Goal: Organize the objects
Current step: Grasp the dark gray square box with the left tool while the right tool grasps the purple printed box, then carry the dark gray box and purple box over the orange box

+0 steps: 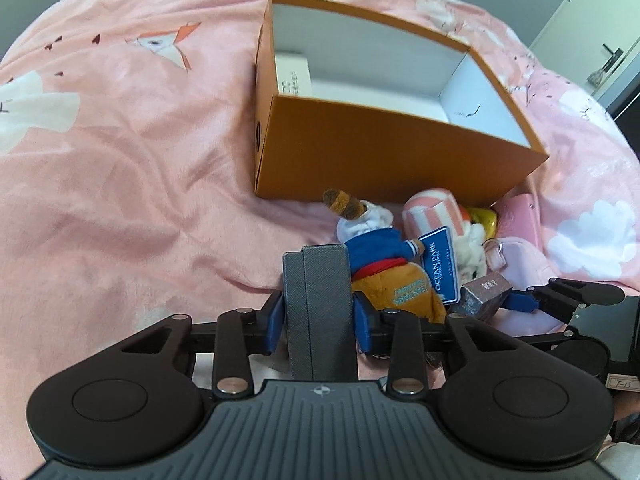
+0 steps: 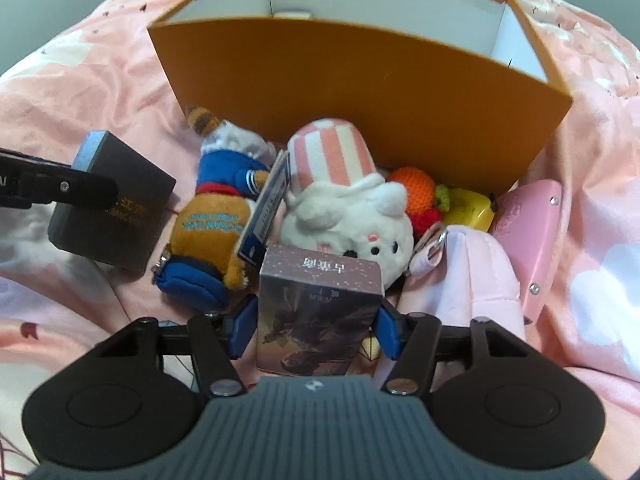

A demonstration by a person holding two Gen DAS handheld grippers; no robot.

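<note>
Left gripper (image 1: 319, 312) clamping grey box (image 1: 318, 300), right gripper (image 2: 316, 328) clamping card box (image 2: 318, 304).

Pink printed blanket (image 1: 120, 152); white door (image 1: 592, 12)

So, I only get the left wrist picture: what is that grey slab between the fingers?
Observer: The right wrist view shows its face: a dark box with gold lettering, clamped by the left gripper.
Operator: And the silver box at my right?
Observer: The right gripper holds it; its front carries a dark creature picture.
Operator: Anything behind the striped plush?
Observer: A crocheted orange, beside a yellow object.
</note>
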